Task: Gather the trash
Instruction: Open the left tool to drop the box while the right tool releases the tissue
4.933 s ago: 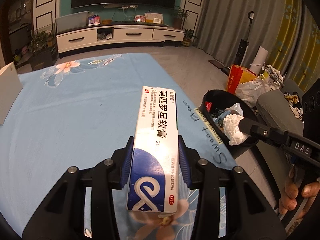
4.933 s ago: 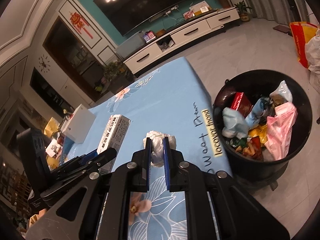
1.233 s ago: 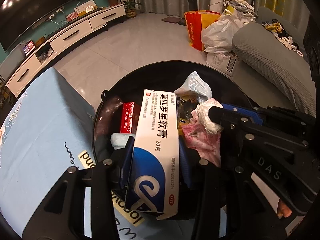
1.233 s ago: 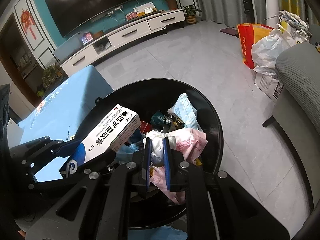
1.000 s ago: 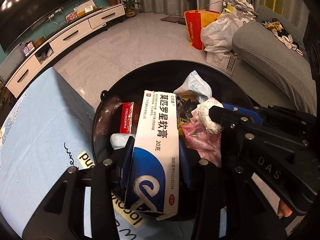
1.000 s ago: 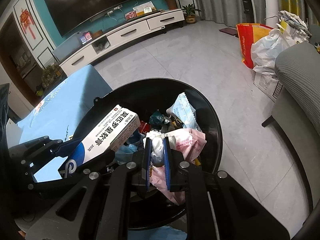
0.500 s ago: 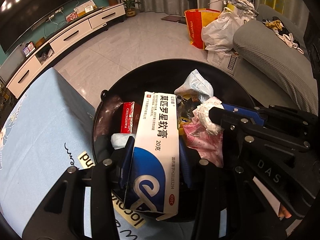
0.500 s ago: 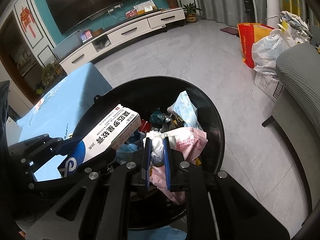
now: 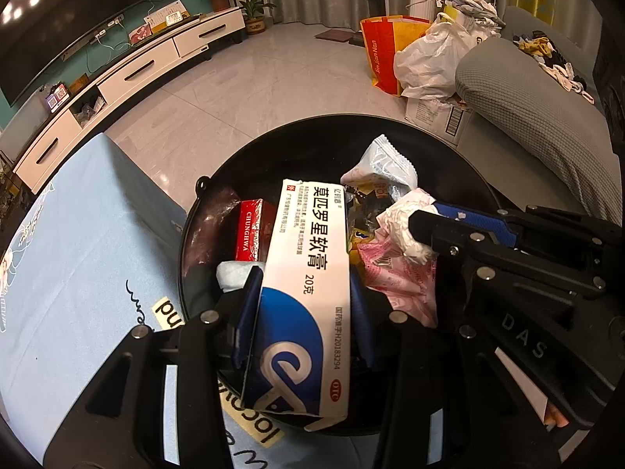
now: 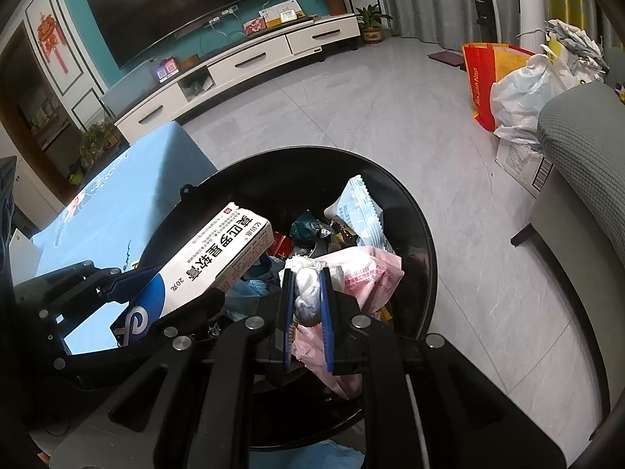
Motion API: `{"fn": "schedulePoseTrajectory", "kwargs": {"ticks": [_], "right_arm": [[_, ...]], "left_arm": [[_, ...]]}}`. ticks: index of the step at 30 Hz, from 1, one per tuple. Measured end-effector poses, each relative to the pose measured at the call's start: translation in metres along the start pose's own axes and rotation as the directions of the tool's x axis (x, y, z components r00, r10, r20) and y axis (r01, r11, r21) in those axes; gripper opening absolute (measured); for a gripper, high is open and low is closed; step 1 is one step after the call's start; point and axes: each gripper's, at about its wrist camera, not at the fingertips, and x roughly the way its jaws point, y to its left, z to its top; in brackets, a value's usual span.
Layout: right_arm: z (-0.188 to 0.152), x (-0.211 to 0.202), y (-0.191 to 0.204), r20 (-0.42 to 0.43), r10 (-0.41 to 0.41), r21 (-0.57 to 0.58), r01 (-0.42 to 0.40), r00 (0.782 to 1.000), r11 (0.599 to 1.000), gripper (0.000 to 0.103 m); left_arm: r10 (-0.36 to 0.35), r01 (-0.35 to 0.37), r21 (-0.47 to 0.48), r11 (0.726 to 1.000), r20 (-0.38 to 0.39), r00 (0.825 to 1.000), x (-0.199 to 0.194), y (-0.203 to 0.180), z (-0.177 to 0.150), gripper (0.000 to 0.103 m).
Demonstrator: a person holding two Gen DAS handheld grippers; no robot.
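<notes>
left gripper (image 9: 304, 312) clamps white-blue medicine box (image 9: 308, 273), right gripper (image 10: 306, 301) pinched nearly closed on crumpled tissue (image 10: 306, 289) at box's 3 o'clock, both over black trash bin (image 9: 312, 140).

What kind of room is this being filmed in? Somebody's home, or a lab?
Most likely a home living room: a big wall television above a long white media cabinet, potted plants, and a grey sofa beside shopping bags on a tiled floor.
</notes>
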Motion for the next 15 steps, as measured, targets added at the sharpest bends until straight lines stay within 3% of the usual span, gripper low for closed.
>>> {"fn": "schedulePoseTrajectory", "kwargs": {"ticks": [15], "right_arm": [[-0.0019,0.0011,-0.0048,0.0,-0.004,0.008,0.004,1.0,1.0,0.015]], "left_arm": [[0.003,-0.003,-0.006,1.0,-0.005,1.0,0.003,0.0021,-0.0001,0.044]]}}
